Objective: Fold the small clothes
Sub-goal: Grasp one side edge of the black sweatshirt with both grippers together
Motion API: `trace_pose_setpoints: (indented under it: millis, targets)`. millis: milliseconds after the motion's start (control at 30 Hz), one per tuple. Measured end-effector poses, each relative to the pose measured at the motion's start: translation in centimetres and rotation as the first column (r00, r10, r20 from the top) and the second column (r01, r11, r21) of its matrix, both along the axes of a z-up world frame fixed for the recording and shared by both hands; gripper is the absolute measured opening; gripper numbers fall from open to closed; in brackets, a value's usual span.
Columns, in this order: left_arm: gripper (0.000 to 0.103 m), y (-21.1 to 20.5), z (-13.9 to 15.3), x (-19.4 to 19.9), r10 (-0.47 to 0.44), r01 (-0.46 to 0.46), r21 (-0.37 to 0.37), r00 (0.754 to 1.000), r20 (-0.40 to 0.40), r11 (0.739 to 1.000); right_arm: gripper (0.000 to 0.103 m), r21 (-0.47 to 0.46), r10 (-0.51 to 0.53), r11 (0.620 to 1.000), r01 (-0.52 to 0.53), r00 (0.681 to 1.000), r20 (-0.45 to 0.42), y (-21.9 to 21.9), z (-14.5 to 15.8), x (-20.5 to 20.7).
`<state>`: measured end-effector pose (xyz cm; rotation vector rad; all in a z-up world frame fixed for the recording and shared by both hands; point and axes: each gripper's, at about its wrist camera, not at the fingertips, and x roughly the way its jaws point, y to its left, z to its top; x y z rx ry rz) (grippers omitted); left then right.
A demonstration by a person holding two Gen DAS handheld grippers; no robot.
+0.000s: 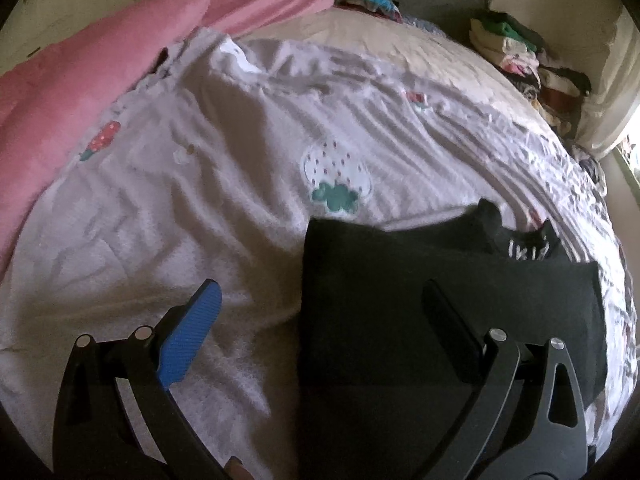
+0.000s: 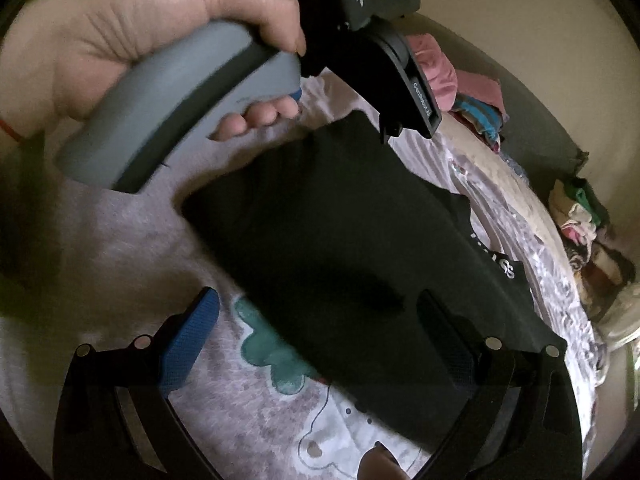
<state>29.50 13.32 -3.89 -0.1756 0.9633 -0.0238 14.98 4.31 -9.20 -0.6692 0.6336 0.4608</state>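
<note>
A black garment (image 1: 440, 300) with white lettering near its collar lies folded flat on a white fleece blanket (image 1: 180, 208) printed with strawberries. My left gripper (image 1: 324, 320) is open and empty above the garment's left edge, one blue pad over the blanket and the other finger over the black cloth. In the right wrist view the same garment (image 2: 340, 248) fills the middle. My right gripper (image 2: 320, 332) is open and empty above its near edge. The left gripper's grey handle (image 2: 180, 108), held in a hand, hovers over the garment's far side.
A pink blanket (image 1: 100, 72) is bunched at the back left of the bed. A striped folded pile (image 1: 364, 0) sits at the back. A stack of folded clothes (image 1: 532, 64) runs along the right by the wall, also in the right wrist view (image 2: 588, 232).
</note>
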Motion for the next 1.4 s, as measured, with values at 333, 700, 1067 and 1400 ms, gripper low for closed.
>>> trace_pose_setpoints:
  millis: [333, 700, 1067, 1400]
  targets:
    - [0.093, 0.9, -1.6, 0.5, -0.028, 0.028, -0.006, 0.999, -0.044, 1.0, 0.099, -0.026, -0.045, 0.999, 0.045, 0.999, 0.003, 1.2, -0.8, 2.7]
    - [0.093, 2.1, -1.9, 1.0, -0.018, 0.015, -0.057, 0.998, -0.057, 0.998, 0.072, -0.075, -0.059, 0.995, 0.069, 0.99, 0.132, 3.2, -0.5, 4.2]
    - [0.093, 2.3, -2.0, 0.9, -0.017, 0.008, -0.132, 0.998, -0.063, 0.991, 0.021, 0.085, -0.072, 0.995, 0.057, 0.98, 0.185, 0.8, 2.3, 1.4]
    - [0.053, -0.7, -0.9, -0.2, -0.1, 0.09, -0.277, 0.995, -0.022, 0.957, 0.02, 0.203, -0.117, 0.976, 0.08, 0.977, 0.176, -1.8, 4.0, 1.1]
